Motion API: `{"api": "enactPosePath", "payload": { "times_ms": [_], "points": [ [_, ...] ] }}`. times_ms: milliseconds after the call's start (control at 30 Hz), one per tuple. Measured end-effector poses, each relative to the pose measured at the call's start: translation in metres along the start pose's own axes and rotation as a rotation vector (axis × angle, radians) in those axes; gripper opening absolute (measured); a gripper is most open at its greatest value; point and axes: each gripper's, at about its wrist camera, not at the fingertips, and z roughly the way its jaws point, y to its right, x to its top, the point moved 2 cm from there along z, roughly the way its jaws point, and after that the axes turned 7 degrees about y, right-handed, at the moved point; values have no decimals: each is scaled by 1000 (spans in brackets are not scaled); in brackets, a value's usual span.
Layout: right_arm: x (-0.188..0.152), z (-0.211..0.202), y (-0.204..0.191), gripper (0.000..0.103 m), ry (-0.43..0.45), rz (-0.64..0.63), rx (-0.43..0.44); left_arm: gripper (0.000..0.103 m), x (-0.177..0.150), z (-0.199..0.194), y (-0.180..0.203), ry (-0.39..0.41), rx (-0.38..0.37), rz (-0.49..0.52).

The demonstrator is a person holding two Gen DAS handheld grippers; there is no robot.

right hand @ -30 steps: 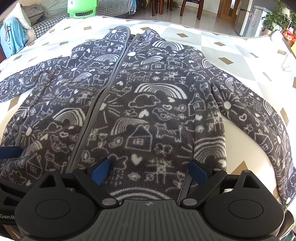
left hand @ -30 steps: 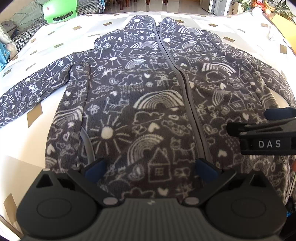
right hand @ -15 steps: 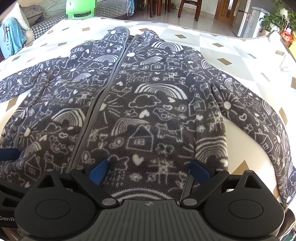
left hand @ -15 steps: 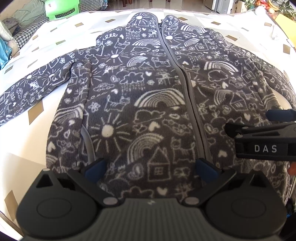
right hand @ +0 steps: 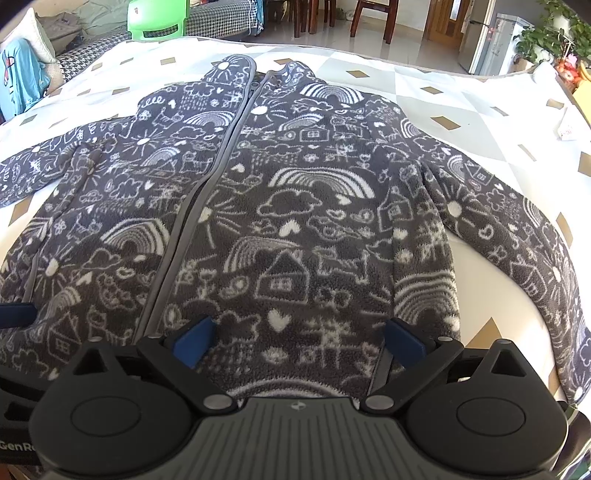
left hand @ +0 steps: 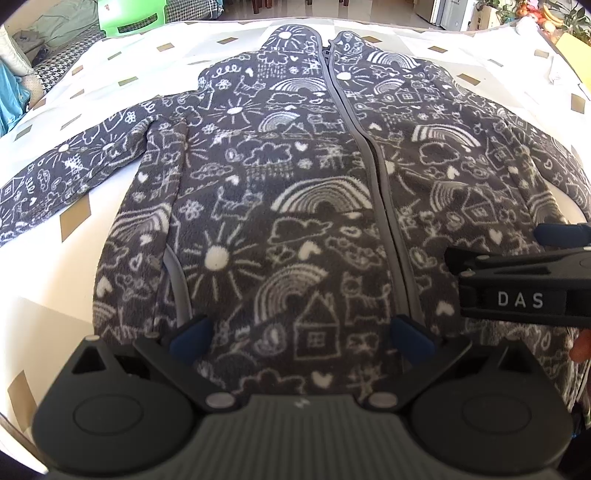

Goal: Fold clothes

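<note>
A dark grey fleece jacket (left hand: 295, 192) with white doodle print lies flat and zipped, front up, sleeves spread to both sides, hood at the far end; it also shows in the right wrist view (right hand: 295, 206). My left gripper (left hand: 301, 334) is open over the hem, left of the zip (left hand: 384, 206). My right gripper (right hand: 297, 338) is open over the hem, right of the zip. The right gripper's side shows at the right edge of the left wrist view (left hand: 524, 284). Neither holds anything.
The jacket lies on a white cloth with gold and grey diamonds (left hand: 77, 218) covering the surface. A green plastic stool (right hand: 159, 20) and a sofa stand beyond the far edge. Wooden chairs (right hand: 369, 18) and plants are farther back right.
Both grippers have drawn slightly back and up from the jacket, so more of it shows. Both stay open. The jacket has not moved.
</note>
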Motion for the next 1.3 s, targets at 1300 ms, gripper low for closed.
{"api": "enactPosePath", "payload": {
  "times_ms": [1300],
  "points": [
    [0, 0, -1, 103, 47, 7, -23, 103, 1, -2, 4, 6, 23, 10]
  ]
}}
